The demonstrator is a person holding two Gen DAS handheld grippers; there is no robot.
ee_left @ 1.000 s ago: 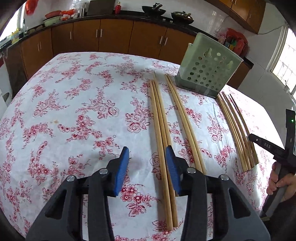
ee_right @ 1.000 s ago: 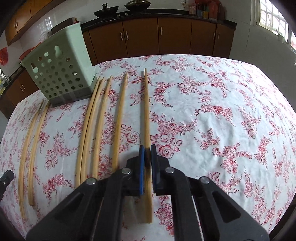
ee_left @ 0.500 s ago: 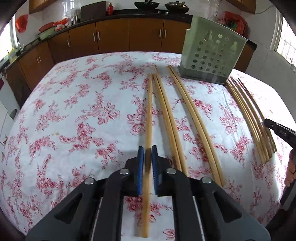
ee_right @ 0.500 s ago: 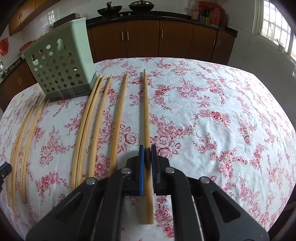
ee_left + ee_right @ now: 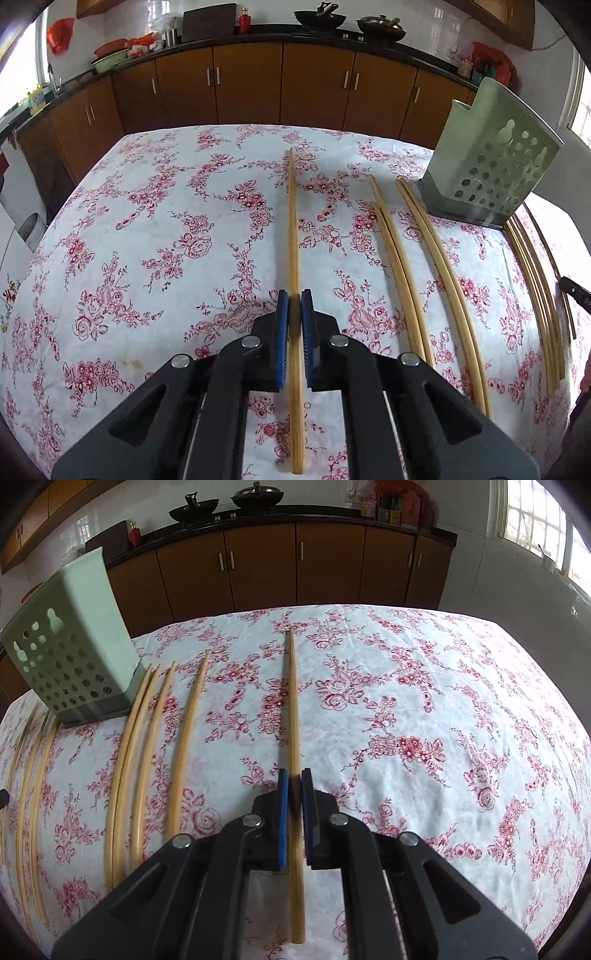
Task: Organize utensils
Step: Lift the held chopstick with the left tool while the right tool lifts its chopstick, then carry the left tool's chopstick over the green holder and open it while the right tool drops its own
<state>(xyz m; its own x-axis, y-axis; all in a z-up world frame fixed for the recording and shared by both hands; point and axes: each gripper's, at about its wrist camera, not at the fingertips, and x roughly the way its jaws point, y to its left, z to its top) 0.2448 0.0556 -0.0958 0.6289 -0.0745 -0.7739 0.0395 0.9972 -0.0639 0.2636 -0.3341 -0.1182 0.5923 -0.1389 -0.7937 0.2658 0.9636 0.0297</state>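
Note:
My left gripper [image 5: 294,301] is shut on one long wooden chopstick [image 5: 293,236] that points straight ahead, a little above the flowered tablecloth. My right gripper [image 5: 294,781] is shut on another wooden chopstick [image 5: 291,709], also pointing ahead over the cloth. A pale green perforated utensil holder [image 5: 487,155] stands at the right in the left wrist view; it also shows at the left in the right wrist view [image 5: 70,646]. Several more chopsticks [image 5: 402,266] lie on the cloth between the held one and the holder, and likewise in the right wrist view [image 5: 147,738].
More chopsticks [image 5: 535,280] lie beyond the holder near the table's right edge. The table [image 5: 155,236] has a white cloth with red flowers. Brown kitchen cabinets [image 5: 251,85] and a counter with pans stand behind it.
My left gripper moved left from open beside the chopsticks, shut on one and carried it away from the others. My right gripper has stayed shut on its chopstick and lifted it slightly.

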